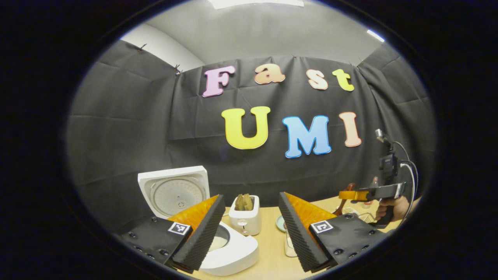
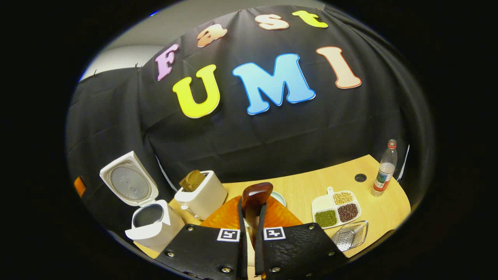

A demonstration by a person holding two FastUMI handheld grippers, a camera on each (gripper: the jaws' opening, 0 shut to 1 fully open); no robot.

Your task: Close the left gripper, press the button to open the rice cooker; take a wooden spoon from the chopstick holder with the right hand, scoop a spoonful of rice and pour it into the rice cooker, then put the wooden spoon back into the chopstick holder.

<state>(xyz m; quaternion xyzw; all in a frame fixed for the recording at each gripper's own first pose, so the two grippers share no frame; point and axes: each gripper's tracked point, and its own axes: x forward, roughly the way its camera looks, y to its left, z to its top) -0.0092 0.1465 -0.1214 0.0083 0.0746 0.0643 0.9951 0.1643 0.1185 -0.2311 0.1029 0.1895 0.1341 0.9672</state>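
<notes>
1. The rice cooker (image 2: 149,221) stands on the tabletop (image 2: 303,190) with its lid (image 2: 128,182) raised; the button step reads as done, so the pot is exposed for pouring.
2. The left hand-held gripper (image 1: 251,229) hovers just above the rice cooker, released, its jaws spread wide and holding nothing, clear of the pot opening.
3. The right hand-held gripper (image 2: 250,233) is clenched on the wooden spoon (image 2: 255,198), fingers pressing the handle, bowl pointing forward; this grip keeps the bowl level for scooping.
4. The right hand-held gripper sits to the right of the rice cooker, beyond the toaster (image 2: 202,194).
5. Whether the spoon carries rice cannot be told.
6. The divided dish of grains (image 2: 336,210) lies well right of the rice cooker.
</notes>
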